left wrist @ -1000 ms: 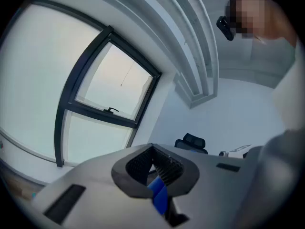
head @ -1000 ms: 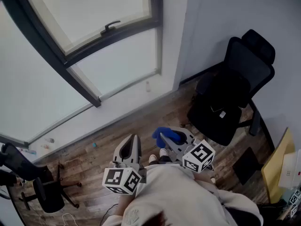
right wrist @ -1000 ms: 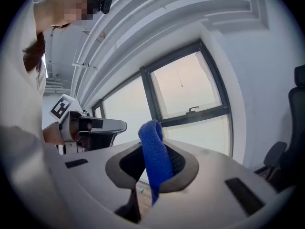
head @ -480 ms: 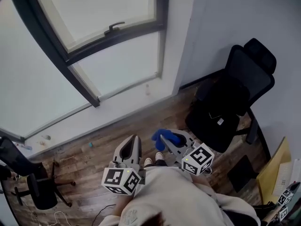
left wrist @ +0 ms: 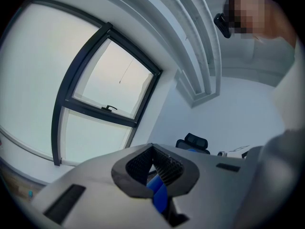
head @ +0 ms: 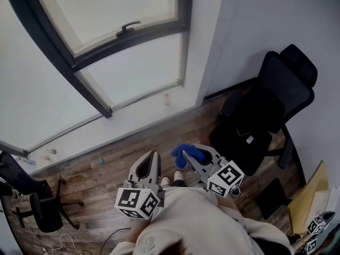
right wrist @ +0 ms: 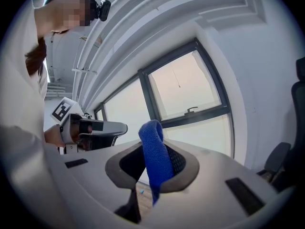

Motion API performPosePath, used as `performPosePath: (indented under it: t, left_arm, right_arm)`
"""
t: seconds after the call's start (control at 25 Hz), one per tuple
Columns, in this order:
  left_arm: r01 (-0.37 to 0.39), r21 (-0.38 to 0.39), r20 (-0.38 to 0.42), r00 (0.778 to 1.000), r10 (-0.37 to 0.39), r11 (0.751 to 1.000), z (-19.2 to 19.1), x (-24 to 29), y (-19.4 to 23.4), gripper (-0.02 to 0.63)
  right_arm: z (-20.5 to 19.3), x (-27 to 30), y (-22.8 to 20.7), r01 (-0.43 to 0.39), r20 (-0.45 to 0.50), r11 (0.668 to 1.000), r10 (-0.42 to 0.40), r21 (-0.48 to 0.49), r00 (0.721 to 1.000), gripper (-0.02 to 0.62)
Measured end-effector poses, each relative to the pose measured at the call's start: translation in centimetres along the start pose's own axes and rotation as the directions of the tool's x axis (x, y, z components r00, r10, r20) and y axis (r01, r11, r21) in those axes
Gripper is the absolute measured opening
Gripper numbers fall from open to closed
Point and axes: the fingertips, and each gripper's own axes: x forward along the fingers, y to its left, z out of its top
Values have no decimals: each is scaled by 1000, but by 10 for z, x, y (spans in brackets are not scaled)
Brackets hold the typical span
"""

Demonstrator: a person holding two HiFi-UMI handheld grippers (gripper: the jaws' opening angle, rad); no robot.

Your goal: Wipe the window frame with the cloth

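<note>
"Before the window wall, how do the tools stand?"

"Both are held low, close against the person's torso, side by side, noses toward the glass. The right tongs [head: 186,155] are clamped on the blue cloth [head: 185,151]. A folded loop of it stands up past the tips and a tail hangs below. The left tongs [head: 150,159] have their pads meeting at the tips, with nothing seen gripped. A blue sliver shows low in their gap, nature undetermined."

"And the window frame [head: 133,42]?"

"It lies ahead of and above the cloth, well apart from it, with no contact. Its dark transom, carrying the handle [head: 127,28], runs across the line of reach. A second dark bar slants down from the transom's left end toward the sill. An office chair [head: 265,105] stands off to the right, apart from both tools."

"Which hand is placed for the work?"

"The right one. It carries the cloth and sits nearer the frame's right upright. In my judgement, wiping has not begun. The coming move calls for lifting the right tool up and forward until the loop meets the transom, then travelling along that bar's length. Risk noted: the loop stands free beyond the pads and may fold back under pressure."
</note>
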Motion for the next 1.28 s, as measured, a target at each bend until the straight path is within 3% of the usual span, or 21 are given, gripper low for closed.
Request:
performPosePath:
  t: [0.2, 0.36, 0.52, 0.68, 0.92, 1.28]
  left_arm:
    - [-63, -12, 4, 998, 63, 998, 2, 5, 16, 5]
    - [-174, -19, 19, 984, 174, 985, 14, -6, 61, 5]
    - [-229, -41, 20, 973, 230, 972, 24, -12, 107, 6]
    - [-243, -53, 32, 969, 245, 969, 45, -8, 150, 5]
    - [-246, -3, 50, 968, 246, 969, 87, -2, 209, 6]
    - [-268, -53, 10, 963, 269, 962, 100, 11, 277, 5]
  right_arm:
    - [-4, 2, -21, 6, -27, 1000, -6, 9, 1000, 54]
    - [-10, 18, -35, 15, -64, 999, -13, 30, 998, 54]
    - [-6, 55, -38, 9, -74, 1000, -7, 25, 997, 54]
    - [7, 106, -32, -25, -72, 1000, 24, -14, 997, 54]
    - [29, 176, -21, -33, -49, 999, 33, -11, 998, 54]
    - [6, 245, -33, 4, -164, 1000, -1, 22, 986, 54]
